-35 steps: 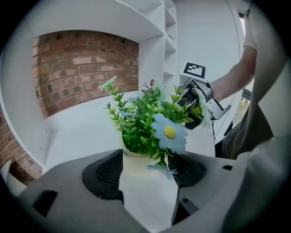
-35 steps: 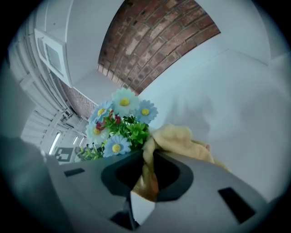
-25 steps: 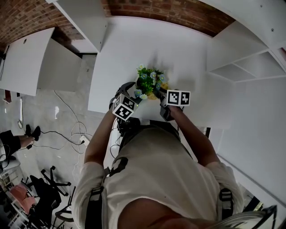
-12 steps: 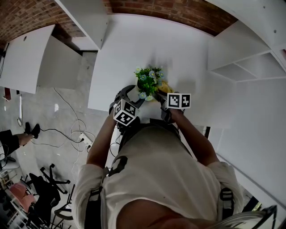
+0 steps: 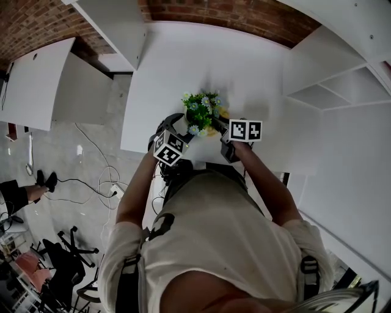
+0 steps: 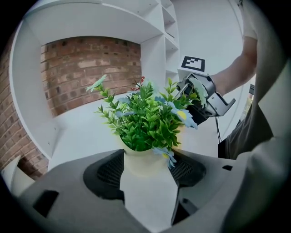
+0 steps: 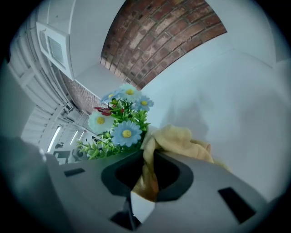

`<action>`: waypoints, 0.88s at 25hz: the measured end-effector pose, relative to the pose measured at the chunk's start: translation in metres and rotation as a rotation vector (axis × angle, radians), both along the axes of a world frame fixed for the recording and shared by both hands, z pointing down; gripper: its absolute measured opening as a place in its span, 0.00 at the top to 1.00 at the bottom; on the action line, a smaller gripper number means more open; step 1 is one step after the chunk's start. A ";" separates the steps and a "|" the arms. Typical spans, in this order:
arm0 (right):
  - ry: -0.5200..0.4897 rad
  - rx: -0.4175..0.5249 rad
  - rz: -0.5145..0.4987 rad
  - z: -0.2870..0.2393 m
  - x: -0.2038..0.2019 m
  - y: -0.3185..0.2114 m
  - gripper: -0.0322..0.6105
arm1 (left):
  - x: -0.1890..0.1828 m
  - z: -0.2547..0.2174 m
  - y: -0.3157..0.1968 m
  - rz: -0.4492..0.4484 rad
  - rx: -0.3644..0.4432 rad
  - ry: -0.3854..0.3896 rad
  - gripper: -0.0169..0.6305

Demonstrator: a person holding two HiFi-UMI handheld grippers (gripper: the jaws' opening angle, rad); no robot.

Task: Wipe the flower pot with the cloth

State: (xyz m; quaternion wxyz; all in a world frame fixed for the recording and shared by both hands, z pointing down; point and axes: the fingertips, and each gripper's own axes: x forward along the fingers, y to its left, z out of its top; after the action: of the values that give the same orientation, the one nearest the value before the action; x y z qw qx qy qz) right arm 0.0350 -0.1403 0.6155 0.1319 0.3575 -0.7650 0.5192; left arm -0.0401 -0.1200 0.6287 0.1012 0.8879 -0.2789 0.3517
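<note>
A pale flower pot point(image 6: 143, 159) with green leaves and blue flowers point(image 5: 201, 107) stands on the white table point(image 5: 183, 61). My left gripper point(image 6: 146, 166) is shut on the pot, one pad on each side; in the head view the left gripper point(image 5: 183, 129) sits at the plant's near left. My right gripper point(image 7: 144, 175) is shut on a yellow cloth point(image 7: 182, 141), which bunches ahead of the jaws beside the flowers. In the head view the right gripper point(image 5: 221, 125) and the cloth point(image 5: 224, 114) are at the plant's right. The leaves hide where cloth and pot meet.
White shelving point(image 5: 330, 85) stands to the right of the table and a brick wall point(image 5: 232, 15) runs behind it. Another white table point(image 5: 36, 79) is at the left. Cables point(image 5: 98, 177) lie on the floor near the table's left edge.
The right gripper with the cloth dipped toward the person, then shifted back up beside the plant. The left gripper keeps its hold on the pot.
</note>
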 end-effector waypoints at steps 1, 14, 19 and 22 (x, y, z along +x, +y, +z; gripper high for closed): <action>0.001 0.000 -0.003 0.001 -0.002 0.003 0.85 | 0.000 0.000 0.001 -0.005 0.003 -0.004 0.50; -0.023 -0.059 -0.013 0.016 -0.010 0.040 0.85 | 0.003 0.002 0.027 -0.052 0.011 -0.035 0.50; -0.009 -0.055 -0.012 0.018 -0.011 0.041 0.85 | 0.004 0.004 0.030 -0.070 0.001 -0.032 0.50; -0.003 -0.063 -0.007 0.020 -0.013 0.048 0.85 | 0.006 0.004 0.033 -0.070 0.004 -0.039 0.50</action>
State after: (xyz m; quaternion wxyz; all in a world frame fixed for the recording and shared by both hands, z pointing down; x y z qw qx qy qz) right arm 0.0224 -0.0925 0.6354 0.1438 0.3499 -0.7496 0.5431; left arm -0.0345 -0.0867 0.6331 0.1060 0.8708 -0.3124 0.3644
